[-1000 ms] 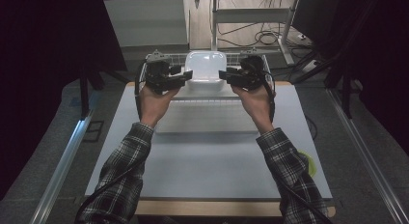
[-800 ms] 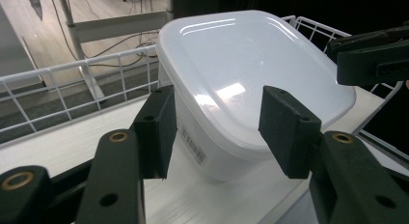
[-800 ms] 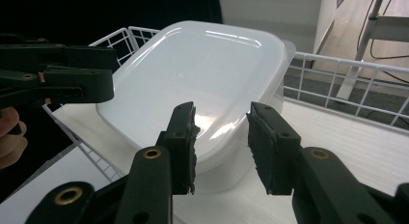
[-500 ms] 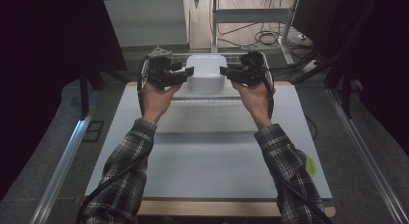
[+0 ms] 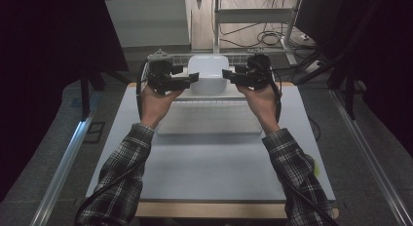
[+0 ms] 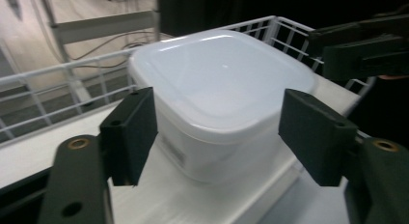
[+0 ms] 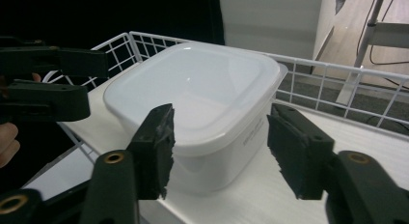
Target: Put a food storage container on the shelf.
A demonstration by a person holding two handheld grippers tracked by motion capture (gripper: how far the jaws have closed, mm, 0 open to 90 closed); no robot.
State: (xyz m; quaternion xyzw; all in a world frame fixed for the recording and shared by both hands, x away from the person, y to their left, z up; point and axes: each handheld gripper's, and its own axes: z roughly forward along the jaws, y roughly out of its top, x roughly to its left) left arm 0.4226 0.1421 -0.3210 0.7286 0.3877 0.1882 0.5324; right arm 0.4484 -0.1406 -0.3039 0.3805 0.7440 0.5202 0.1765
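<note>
Both grippers had closed in toward the lidded white plastic container (image 5: pixel 208 74) since the earlier frame, flanking it at the table's far edge. Left gripper (image 6: pixel 219 132) and right gripper (image 7: pixel 219 142) each stood wide, jaws apart on either side of a corner, gripping nothing. Uneven squeezing could probably tip the smooth tub or pop its lid. Its contents were hidden, and the wire rack (image 7: pixel 337 84) behind it was cut off.

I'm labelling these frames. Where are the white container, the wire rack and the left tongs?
white container (image 6: pixel 222 84), left gripper view, on its lid.
wire rack (image 7: pixel 333 84), right gripper view, on its rail.
left tongs (image 5: pixel 191 79), high view, between the tips.
</note>
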